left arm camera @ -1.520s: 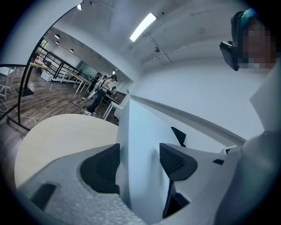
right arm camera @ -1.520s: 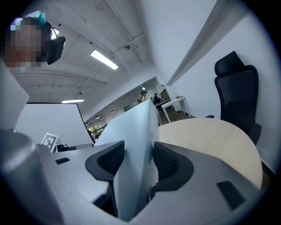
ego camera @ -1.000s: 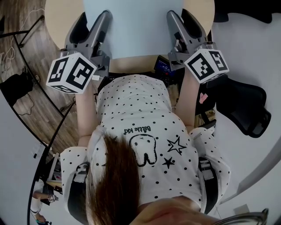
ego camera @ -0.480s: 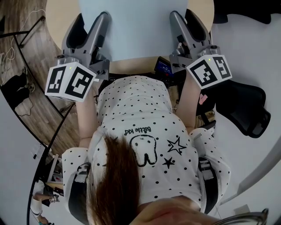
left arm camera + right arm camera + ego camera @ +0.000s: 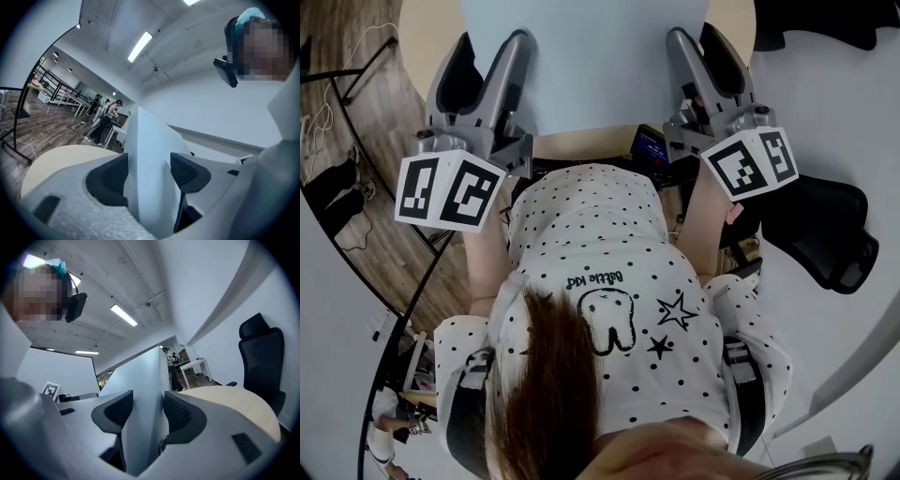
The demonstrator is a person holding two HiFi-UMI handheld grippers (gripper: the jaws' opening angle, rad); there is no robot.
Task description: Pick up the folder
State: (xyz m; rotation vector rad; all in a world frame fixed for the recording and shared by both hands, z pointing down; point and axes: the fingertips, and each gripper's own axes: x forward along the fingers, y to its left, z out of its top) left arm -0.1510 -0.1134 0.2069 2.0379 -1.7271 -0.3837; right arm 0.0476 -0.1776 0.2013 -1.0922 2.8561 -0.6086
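Head view: blue folder [image 5: 581,56] between left gripper [image 5: 494,39] and right gripper [image 5: 694,34] above the tan surface [image 5: 422,37]; gripper views alone show both jaws pinching its edges.

Plain pale blue-grey folder [image 5: 591,56], flat and closed, with no print or marks visible. From the head view its broad face looks up, and its near edge runs straight across, over a beige table [image 5: 427,37]. It is held at 2 places: the left gripper [image 5: 514,52] clamps its left side and the right gripper [image 5: 680,47] clamps its right side. In each gripper view the folder [image 5: 147,159] [image 5: 145,394] shows as a thin sheet pressed between 2 dark ribbed pads.
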